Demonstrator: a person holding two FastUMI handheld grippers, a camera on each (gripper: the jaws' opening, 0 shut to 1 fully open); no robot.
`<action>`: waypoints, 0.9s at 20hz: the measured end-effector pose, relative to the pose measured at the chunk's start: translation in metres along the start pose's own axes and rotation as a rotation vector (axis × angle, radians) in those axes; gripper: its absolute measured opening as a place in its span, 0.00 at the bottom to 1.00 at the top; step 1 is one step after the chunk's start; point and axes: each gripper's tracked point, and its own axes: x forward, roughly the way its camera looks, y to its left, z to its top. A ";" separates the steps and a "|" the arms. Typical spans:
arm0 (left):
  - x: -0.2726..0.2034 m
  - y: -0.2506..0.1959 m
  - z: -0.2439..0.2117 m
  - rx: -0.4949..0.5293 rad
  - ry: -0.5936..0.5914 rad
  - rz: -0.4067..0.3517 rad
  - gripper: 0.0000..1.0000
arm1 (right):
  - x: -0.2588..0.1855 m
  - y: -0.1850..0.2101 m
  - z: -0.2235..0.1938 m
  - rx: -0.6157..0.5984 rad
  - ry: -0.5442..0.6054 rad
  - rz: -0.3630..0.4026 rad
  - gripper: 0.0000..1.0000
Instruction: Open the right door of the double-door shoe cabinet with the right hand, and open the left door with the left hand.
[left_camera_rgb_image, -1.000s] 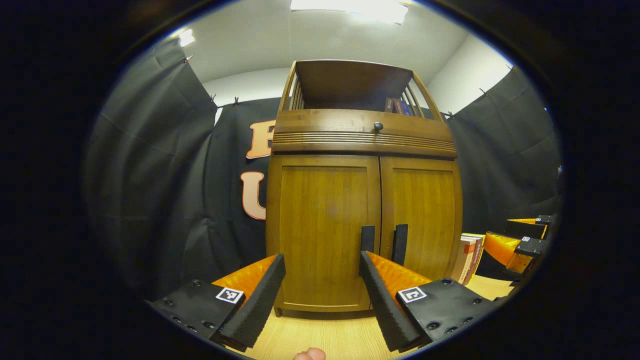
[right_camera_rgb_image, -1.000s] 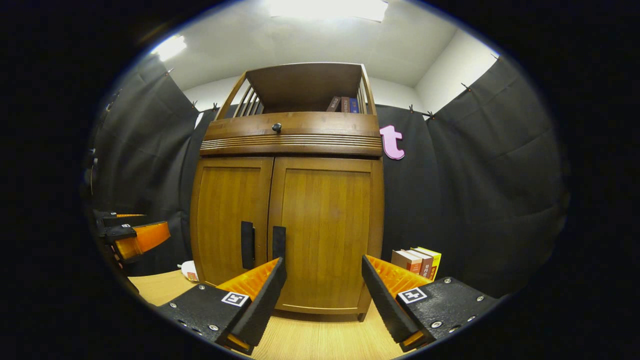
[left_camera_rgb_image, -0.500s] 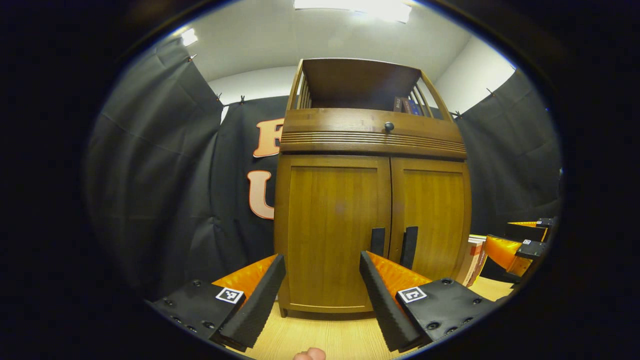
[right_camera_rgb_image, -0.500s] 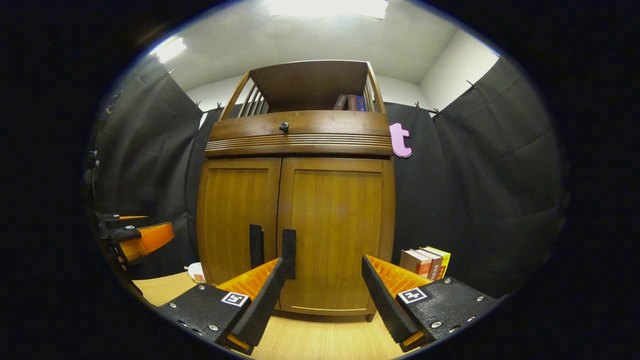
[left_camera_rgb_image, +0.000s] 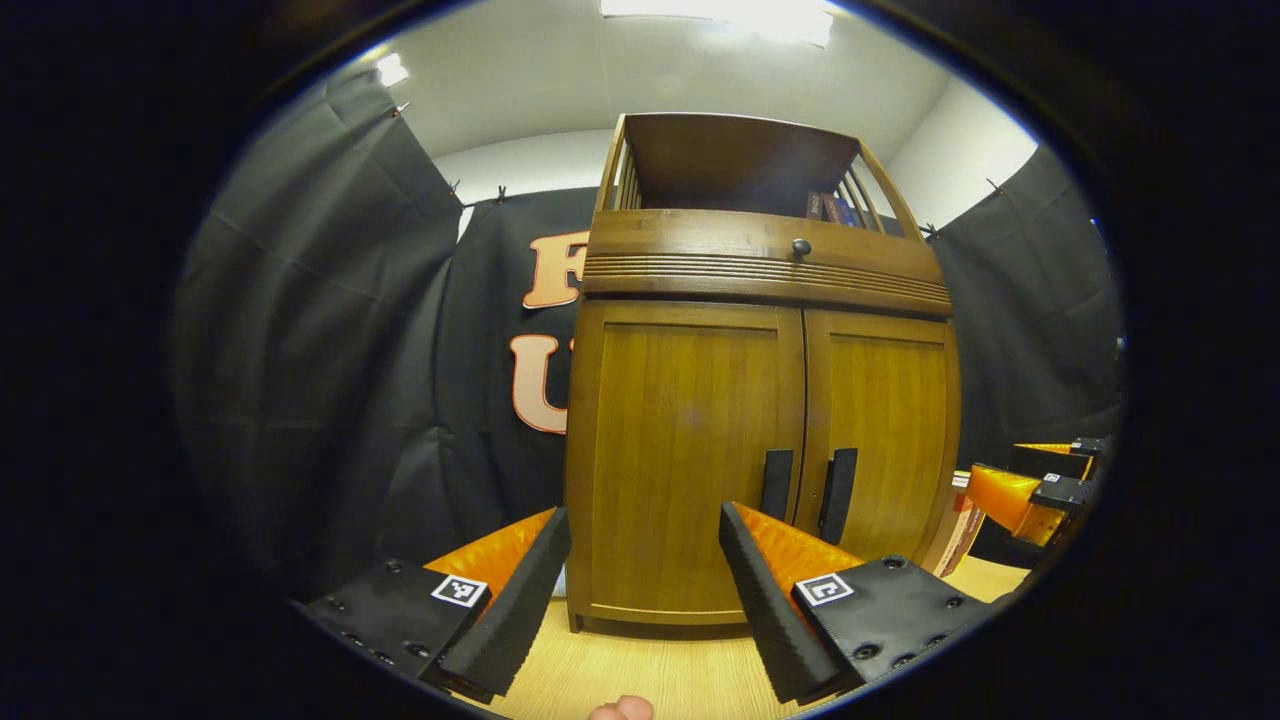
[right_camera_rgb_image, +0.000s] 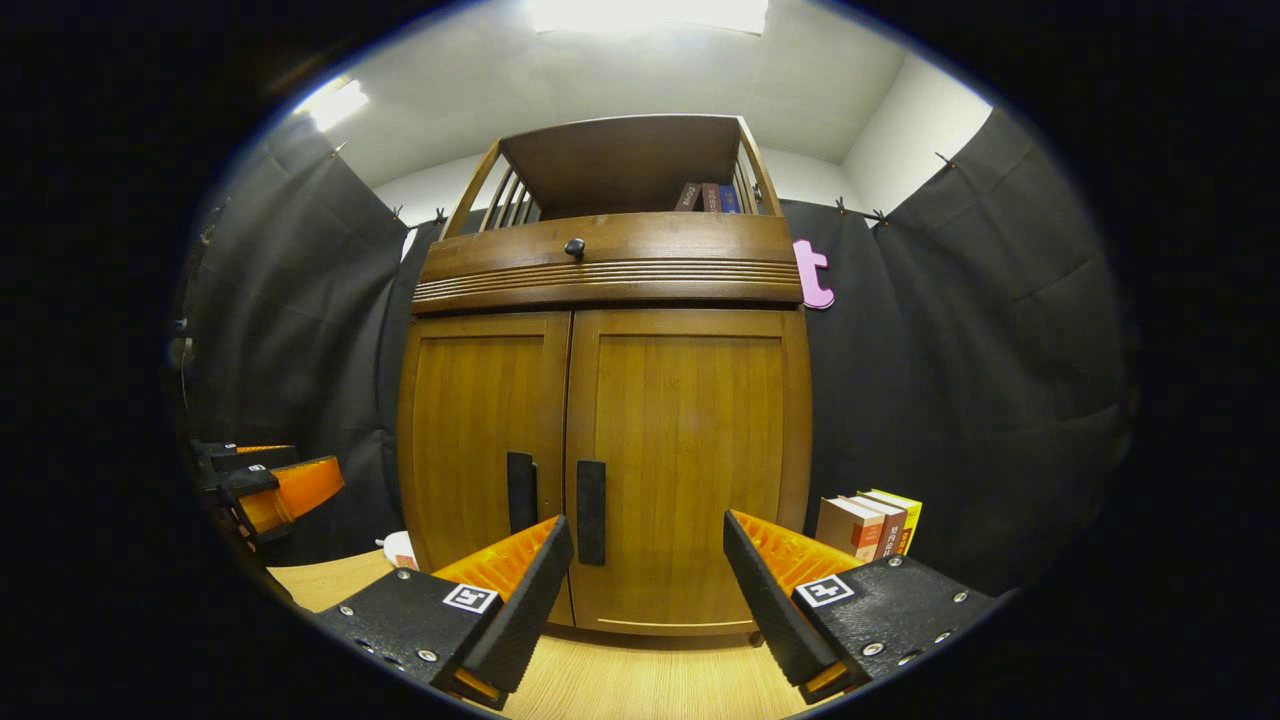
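Standing shut ahead on the light wooden floor, the brown wooden double-door shoe cabinet is facing both grippers; left gripper and right gripper are hanging spread apart, gripping nothing.

Left tool: 2 wedge fingers with ribbed inner faces, each on a plate held by round screws and carrying 1 square black-and-white marker. Right tool: same build, 2 marker squares, screws along plate edges.
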 end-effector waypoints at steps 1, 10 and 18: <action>-0.001 0.000 0.000 -0.001 0.000 0.002 0.96 | 0.005 0.002 0.000 -0.002 -0.001 0.007 0.92; -0.015 0.011 0.002 -0.012 -0.004 0.017 0.96 | 0.083 0.031 0.001 0.001 -0.003 0.050 0.92; -0.027 0.030 0.005 -0.006 -0.015 0.045 0.96 | 0.167 0.038 -0.041 -0.005 0.059 0.002 0.93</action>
